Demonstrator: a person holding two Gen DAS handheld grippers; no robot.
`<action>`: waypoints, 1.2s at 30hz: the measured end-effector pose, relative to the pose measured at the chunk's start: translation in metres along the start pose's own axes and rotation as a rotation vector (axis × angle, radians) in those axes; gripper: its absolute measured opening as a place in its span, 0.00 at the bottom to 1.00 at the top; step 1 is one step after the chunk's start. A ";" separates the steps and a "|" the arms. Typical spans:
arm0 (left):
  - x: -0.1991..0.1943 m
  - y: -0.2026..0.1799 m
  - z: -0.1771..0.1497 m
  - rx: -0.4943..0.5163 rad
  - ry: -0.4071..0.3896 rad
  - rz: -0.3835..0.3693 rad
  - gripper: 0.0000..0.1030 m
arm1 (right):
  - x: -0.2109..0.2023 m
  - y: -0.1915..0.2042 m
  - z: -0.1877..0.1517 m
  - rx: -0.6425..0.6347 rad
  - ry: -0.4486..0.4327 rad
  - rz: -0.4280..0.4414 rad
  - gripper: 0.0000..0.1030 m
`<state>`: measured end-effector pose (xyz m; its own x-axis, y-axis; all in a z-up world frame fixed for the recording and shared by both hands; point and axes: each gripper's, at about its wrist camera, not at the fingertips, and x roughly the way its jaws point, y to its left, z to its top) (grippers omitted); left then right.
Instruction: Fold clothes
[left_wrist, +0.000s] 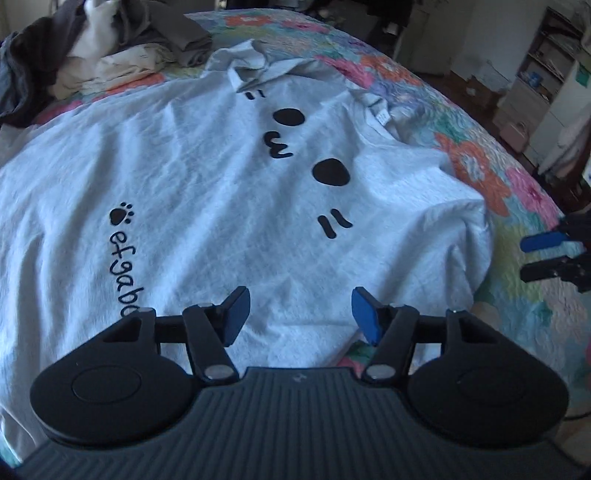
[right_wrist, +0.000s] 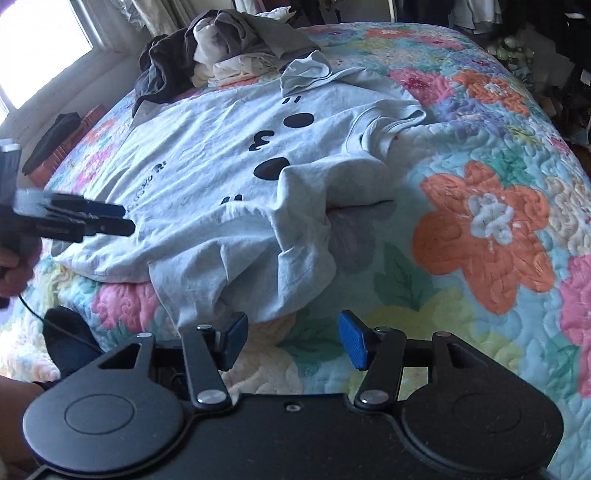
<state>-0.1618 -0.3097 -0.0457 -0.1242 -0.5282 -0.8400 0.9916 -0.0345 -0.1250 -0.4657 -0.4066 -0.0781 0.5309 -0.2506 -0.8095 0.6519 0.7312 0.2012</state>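
Currently the t-shirt (left_wrist: 229, 192) lies spread print-up on the bed (right_wrist: 480, 221), flat enough for folding. Left tongs (left_wrist: 297, 314) hover spread over its hem. Right tongs (right_wrist: 291, 338), spread and empty, sit near the rumpled sleeve (right_wrist: 258, 273) at 11 o'clock, likely to straighten it.

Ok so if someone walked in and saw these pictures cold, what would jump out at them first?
Probably the light grey T-shirt with a black cartoon cat face, spread face-up across the middle of the bed with its near sleeve rumpled. Next, the loud floral quilt beneath it, its big orange flower to the right of the shirt. Then the open left claw over the shirt's near edge, and the heap of unfolded clothes at the far end.
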 end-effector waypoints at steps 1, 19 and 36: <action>-0.009 -0.002 0.002 0.104 0.021 -0.010 0.59 | 0.006 0.003 0.000 -0.014 -0.012 -0.008 0.58; 0.018 -0.116 0.002 0.309 -0.112 0.076 0.67 | 0.039 -0.018 -0.002 0.182 -0.109 -0.059 0.63; 0.100 -0.102 -0.001 0.049 -0.036 0.022 0.31 | 0.033 -0.013 0.064 0.247 -0.223 0.265 0.08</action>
<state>-0.2754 -0.3583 -0.1179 -0.1021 -0.5594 -0.8226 0.9947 -0.0640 -0.0800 -0.4220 -0.4652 -0.0725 0.7841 -0.2248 -0.5785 0.5725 0.6219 0.5343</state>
